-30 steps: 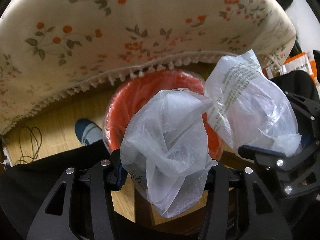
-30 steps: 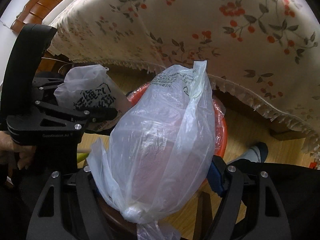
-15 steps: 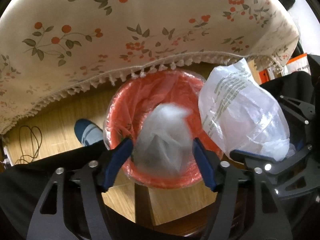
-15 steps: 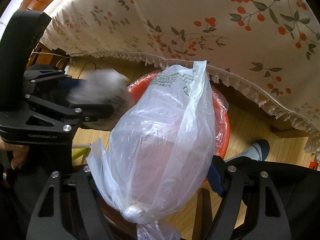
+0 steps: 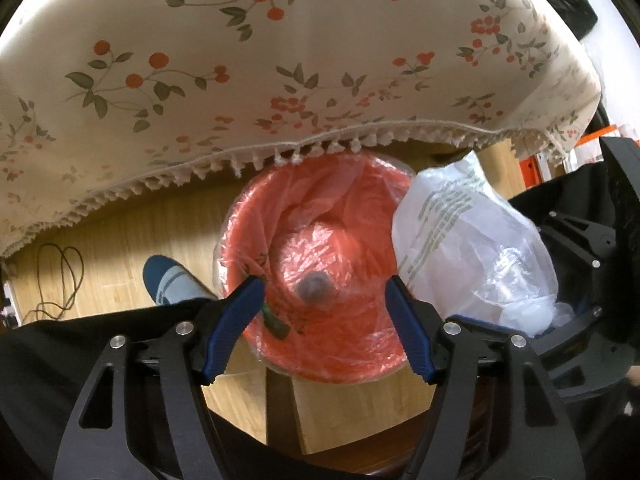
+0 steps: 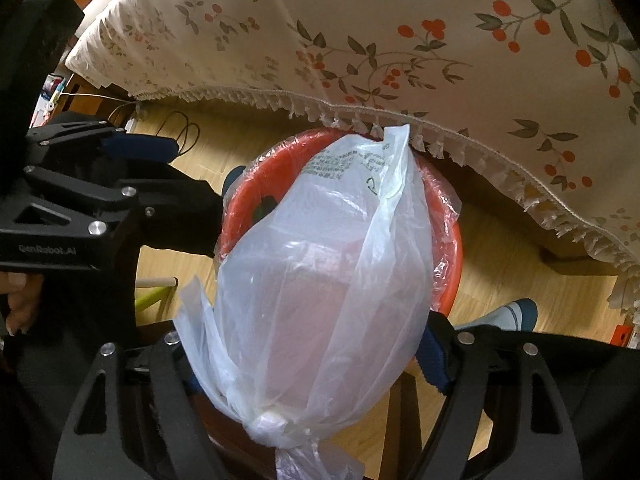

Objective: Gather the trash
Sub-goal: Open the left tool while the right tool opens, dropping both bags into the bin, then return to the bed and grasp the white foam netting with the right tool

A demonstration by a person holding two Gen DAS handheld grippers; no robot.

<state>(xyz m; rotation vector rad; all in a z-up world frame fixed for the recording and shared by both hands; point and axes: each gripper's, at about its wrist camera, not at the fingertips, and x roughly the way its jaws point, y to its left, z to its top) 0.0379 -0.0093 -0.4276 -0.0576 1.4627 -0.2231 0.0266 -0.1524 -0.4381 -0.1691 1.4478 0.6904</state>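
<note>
The left gripper (image 5: 322, 312) hangs open and empty over the red bin (image 5: 320, 264), where a small grey wad (image 5: 314, 286) lies at the bottom. The right gripper's (image 6: 312, 360) jaws are opening, with the clear plastic bag (image 6: 320, 280) between them, above the bin beside the floral tablecloth (image 6: 400, 40).

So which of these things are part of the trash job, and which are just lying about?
Part of the job:
- red bin with its liner
- clear bag between the right tool fingers, jaws opening
- left tool, open and bare

Just there:
- flowered tablecloth
- cable on floor
- socked foot
</note>
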